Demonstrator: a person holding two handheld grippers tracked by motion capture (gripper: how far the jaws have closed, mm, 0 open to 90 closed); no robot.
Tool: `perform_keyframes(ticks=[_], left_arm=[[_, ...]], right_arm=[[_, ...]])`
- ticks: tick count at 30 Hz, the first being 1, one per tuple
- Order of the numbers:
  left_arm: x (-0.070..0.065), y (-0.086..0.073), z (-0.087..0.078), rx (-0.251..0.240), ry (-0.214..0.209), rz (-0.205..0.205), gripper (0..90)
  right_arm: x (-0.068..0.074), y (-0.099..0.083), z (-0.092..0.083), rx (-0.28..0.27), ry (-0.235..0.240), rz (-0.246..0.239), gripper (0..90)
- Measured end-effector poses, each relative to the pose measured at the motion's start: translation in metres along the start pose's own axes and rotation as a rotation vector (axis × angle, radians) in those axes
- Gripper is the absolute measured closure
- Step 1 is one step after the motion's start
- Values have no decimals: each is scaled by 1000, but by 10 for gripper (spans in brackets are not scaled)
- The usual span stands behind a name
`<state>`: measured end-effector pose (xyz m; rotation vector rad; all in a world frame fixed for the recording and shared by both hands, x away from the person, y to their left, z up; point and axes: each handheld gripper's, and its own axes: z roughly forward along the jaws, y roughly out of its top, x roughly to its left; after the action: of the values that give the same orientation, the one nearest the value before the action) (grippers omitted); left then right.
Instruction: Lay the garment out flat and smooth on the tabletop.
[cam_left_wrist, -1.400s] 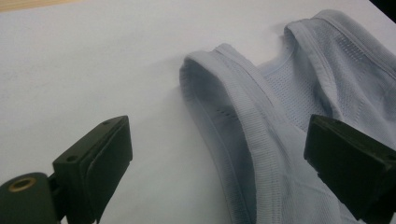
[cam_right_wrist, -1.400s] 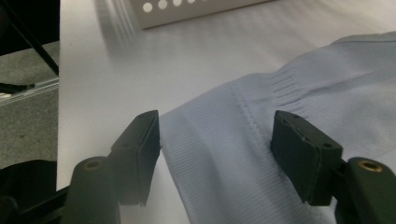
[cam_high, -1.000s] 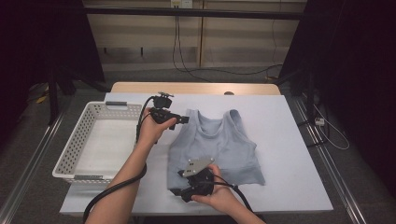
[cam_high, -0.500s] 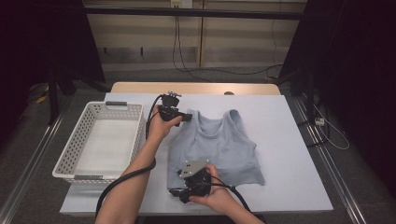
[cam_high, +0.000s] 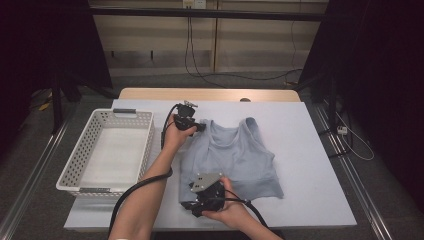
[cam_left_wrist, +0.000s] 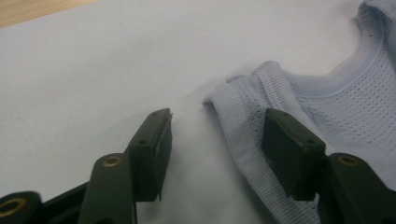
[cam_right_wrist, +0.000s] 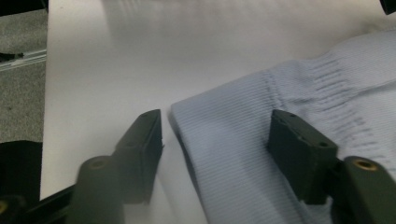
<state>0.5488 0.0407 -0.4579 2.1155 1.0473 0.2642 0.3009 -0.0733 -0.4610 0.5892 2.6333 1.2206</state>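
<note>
A light blue ribbed tank top (cam_high: 240, 155) lies flat on the white table (cam_high: 310, 150). My left gripper (cam_high: 200, 127) is low over its left shoulder strap (cam_left_wrist: 243, 121). In the left gripper view, the gripper (cam_left_wrist: 217, 126) has the strap between its jaws, which have just been closing; the pads stand apart from it. My right gripper (cam_high: 192, 207) is at the top's near left hem corner (cam_right_wrist: 224, 135). In the right gripper view, the gripper (cam_right_wrist: 215, 123) straddles that corner, its jaws also just closing and not pressing the cloth.
A white perforated basket (cam_high: 70, 170) sits on the table's left side, beside my left forearm. Black cables trail from both grippers toward the table's front edge. Bare white table lies to the right of the top.
My left hand has sunk and shifted right onto the shoulder strap. The right hand has stayed at the hem corner.
</note>
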Motion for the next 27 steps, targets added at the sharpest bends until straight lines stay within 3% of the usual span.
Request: perform_keyframes(ticks=[3,8,10,16,20,23,27], left_arm=[[-3,1,0,17,-16,-24,536],[-5,3,-2,47,-3,-73,675],[-5,4,-2,54,-8,-110,721],[-1,3,-3,54,-33,-167,777],[0,6,-5,85,-45,-190,794],[3,7,-10,88,-47,-219,808],[9,11,-20,74,-53,-254,845]], right_arm=[[-4,0,0,-6,-6,8,482],[-3,2,2,4,-23,4,517],[-2,4,2,10,-30,10,551],[-5,11,6,26,-57,10,788],[-1,15,6,44,-83,-12,822],[-3,11,0,-2,-44,55,832],[-4,10,-11,-62,-8,107,833]])
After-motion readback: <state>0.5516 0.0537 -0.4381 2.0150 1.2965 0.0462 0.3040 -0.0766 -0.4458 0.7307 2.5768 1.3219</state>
